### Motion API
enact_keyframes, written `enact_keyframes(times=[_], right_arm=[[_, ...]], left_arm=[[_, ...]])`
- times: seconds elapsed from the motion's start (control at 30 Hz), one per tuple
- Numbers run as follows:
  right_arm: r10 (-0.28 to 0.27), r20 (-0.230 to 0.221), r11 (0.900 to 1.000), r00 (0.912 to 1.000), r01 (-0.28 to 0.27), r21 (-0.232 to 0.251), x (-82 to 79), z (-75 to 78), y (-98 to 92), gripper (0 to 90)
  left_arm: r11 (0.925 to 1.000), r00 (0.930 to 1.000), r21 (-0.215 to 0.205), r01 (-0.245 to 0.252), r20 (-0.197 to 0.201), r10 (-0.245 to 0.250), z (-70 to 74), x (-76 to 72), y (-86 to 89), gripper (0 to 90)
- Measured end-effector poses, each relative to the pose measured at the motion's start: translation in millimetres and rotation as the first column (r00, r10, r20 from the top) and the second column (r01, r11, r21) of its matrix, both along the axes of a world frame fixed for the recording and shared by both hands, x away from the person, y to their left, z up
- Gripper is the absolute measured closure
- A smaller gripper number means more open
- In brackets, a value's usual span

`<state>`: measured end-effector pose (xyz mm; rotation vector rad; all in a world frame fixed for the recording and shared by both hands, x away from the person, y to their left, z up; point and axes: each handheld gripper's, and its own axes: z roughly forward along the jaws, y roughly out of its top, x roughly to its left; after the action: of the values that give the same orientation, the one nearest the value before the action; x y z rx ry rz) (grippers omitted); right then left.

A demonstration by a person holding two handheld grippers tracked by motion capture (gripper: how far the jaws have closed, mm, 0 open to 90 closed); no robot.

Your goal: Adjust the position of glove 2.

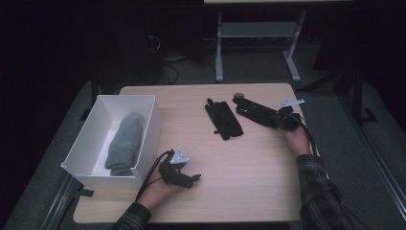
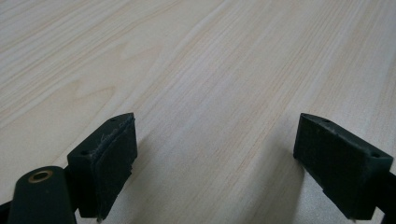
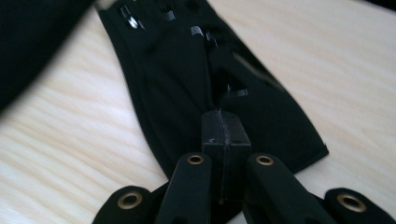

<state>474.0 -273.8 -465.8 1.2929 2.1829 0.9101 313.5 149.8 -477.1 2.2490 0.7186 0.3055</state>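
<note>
A black glove [image 1: 223, 120] lies flat near the middle of the wooden table [image 1: 249, 167]. A second black glove [image 1: 253, 110] stretches out at the right. My right gripper [image 1: 276, 120] is shut on its near edge. In the right gripper view the jaws are pressed together [image 3: 222, 133] and the glove's fabric [image 3: 187, 79] puckers toward them; the dark blur at top left looks like the other glove [image 3: 32, 42]. My left gripper [image 1: 193, 179] rests low over the table near the front left. Its jaws are open [image 2: 215, 144] over bare wood.
A white box [image 1: 148, 129] stands at the table's left with a grey sock-like fabric piece [image 1: 124, 143] inside. A small round brown thing [image 1: 238, 96] sits by the far edge. Beyond the table stand a metal desk frame [image 1: 219, 48] and cables on the floor.
</note>
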Motion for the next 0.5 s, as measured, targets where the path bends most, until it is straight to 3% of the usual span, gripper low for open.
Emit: enact_keyframes(times=[0.03,0.1,0.2,0.5], right_arm=[[0.001,-0.013,1.000,0.9999,-0.001,-0.017,1.3,-2.7,-0.9,90.0],[-0.003,-0.026,1.000,0.9997,0.003,0.009,1.8,-3.6,-3.2,90.0],[0.013,-0.036,1.000,0.9993,-0.013,-0.001,0.5,-3.0,-2.5,90.0],[0.084,-0.092,0.996,0.9922,-0.082,0.028,-23.1,0.2,2.0,90.0]], left_arm=[[1.0000,1.0000,0.000,-0.001,-0.001,0.001,0.0,-0.1,-0.1,12.7],[1.0000,1.0000,0.000,-0.002,-0.002,0.002,0.0,-0.2,-0.1,12.7],[1.0000,1.0000,-0.002,-0.001,-0.003,0.001,-0.1,-0.2,-0.1,12.7],[1.0000,1.0000,-0.002,-0.002,-0.004,0.002,-0.1,-0.3,-0.3,12.7]])
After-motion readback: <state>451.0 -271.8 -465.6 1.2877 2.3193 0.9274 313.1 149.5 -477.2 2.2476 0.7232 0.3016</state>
